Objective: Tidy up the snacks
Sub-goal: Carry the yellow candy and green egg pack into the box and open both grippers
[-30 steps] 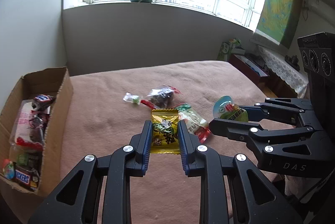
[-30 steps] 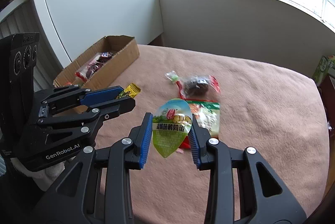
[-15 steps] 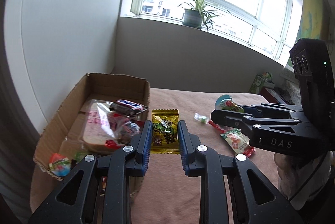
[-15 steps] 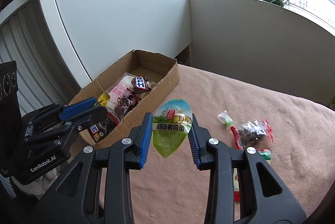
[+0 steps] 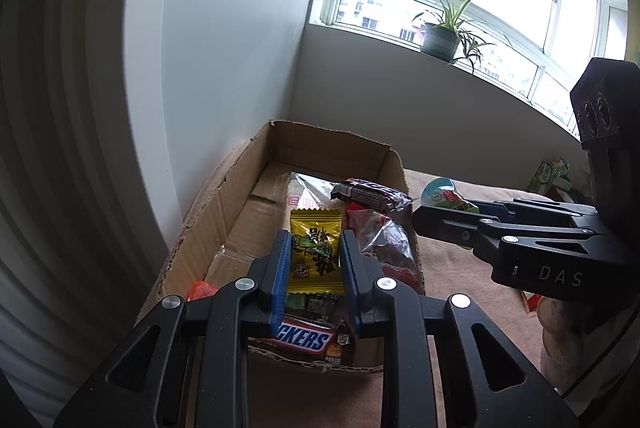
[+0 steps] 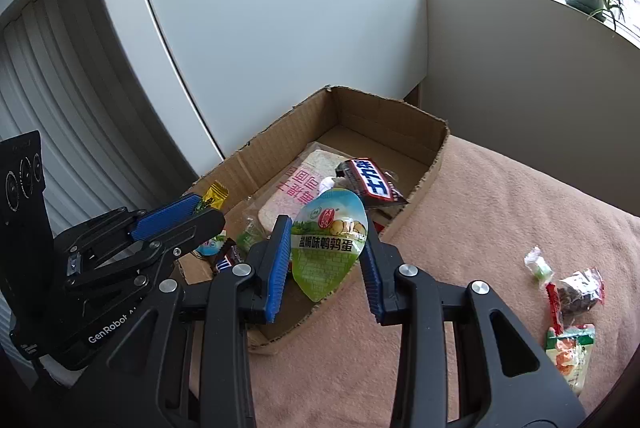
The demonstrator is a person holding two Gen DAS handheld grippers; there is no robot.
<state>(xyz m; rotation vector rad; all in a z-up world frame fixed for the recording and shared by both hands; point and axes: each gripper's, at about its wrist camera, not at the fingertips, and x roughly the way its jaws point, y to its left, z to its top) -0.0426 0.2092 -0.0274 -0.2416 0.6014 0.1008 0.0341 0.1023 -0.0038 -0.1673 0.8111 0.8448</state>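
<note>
My left gripper (image 5: 314, 248) is shut on a yellow candy packet (image 5: 315, 252) and holds it above the near part of the open cardboard box (image 5: 224, 195). My right gripper (image 6: 326, 240) is shut on a green egg-shaped snack pack (image 6: 328, 248) over the box's right wall (image 6: 428, 171). The box holds a Snickers bar (image 5: 304, 340), a dark chocolate bar (image 6: 370, 181), a bread pack (image 6: 296, 183) and other wrapped snacks. The right gripper with its pack (image 5: 442, 193) also shows in the left wrist view, to the right of the box.
On the pink blanket (image 6: 480, 211) right of the box lie a small green candy (image 6: 538, 264), a dark snack bag (image 6: 580, 292) and a green-and-red packet (image 6: 570, 352). A white cabinet (image 6: 280, 7) stands behind the box. A potted plant (image 5: 440, 35) sits on the windowsill.
Both grippers have swung left from the blanket toward the box, each still holding its snack. The box now lies directly under and ahead of them.
</note>
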